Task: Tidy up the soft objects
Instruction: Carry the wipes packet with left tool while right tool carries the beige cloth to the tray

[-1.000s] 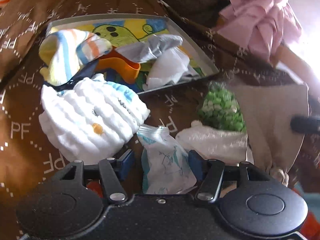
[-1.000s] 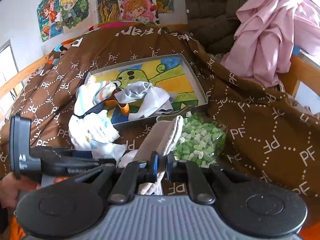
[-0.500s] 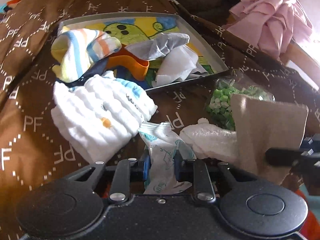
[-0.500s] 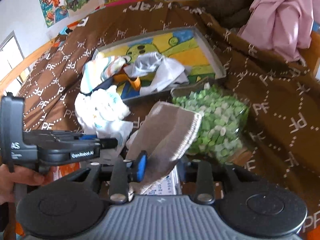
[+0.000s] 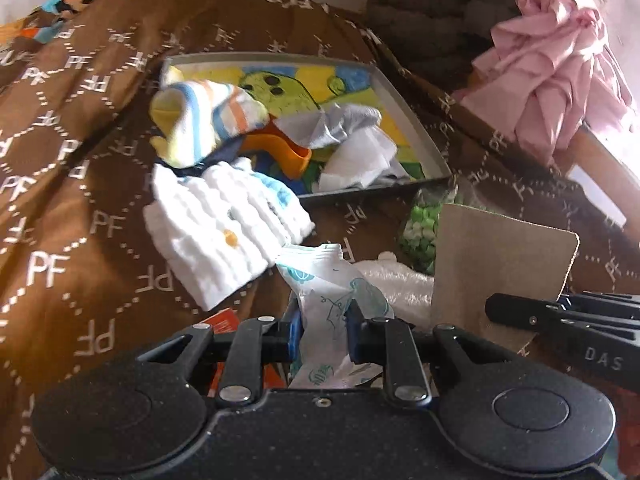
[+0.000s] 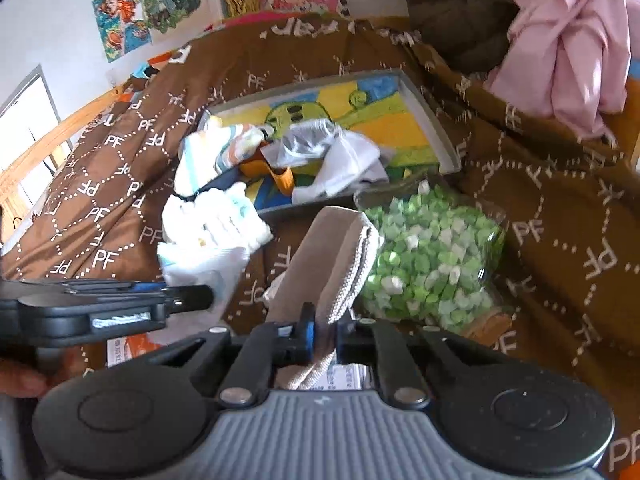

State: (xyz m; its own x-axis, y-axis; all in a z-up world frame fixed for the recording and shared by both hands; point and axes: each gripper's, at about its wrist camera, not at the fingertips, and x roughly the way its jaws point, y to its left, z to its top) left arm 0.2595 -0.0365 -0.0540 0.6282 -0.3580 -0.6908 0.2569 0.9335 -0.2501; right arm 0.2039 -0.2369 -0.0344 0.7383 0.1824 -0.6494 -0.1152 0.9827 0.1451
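My left gripper (image 5: 322,330) is shut on a white cloth with teal print (image 5: 332,300), lifted a little off the brown bedspread. My right gripper (image 6: 322,334) is shut on a beige cloth (image 6: 332,256), which also shows at the right of the left wrist view (image 5: 500,264). A shallow grey tray (image 5: 416,128) with a cartoon picture holds a striped sock (image 5: 200,120), a grey cloth (image 5: 340,124), a white cloth (image 5: 360,156) and an orange piece (image 5: 280,152). A white ribbed cloth (image 5: 224,232) lies in front of the tray. A fluffy white item (image 5: 396,280) lies beside my left gripper.
A clear bag of green and white bits (image 6: 428,256) lies right of the beige cloth. A pink garment (image 6: 568,36) hangs at the back right. The brown patterned bedspread (image 5: 60,208) covers the bed. Posters (image 6: 160,4) hang on the wall.
My left gripper closed on the teal-printed cloth and lifted it slightly. My right gripper closed again on the beige cloth, which now stands more upright.
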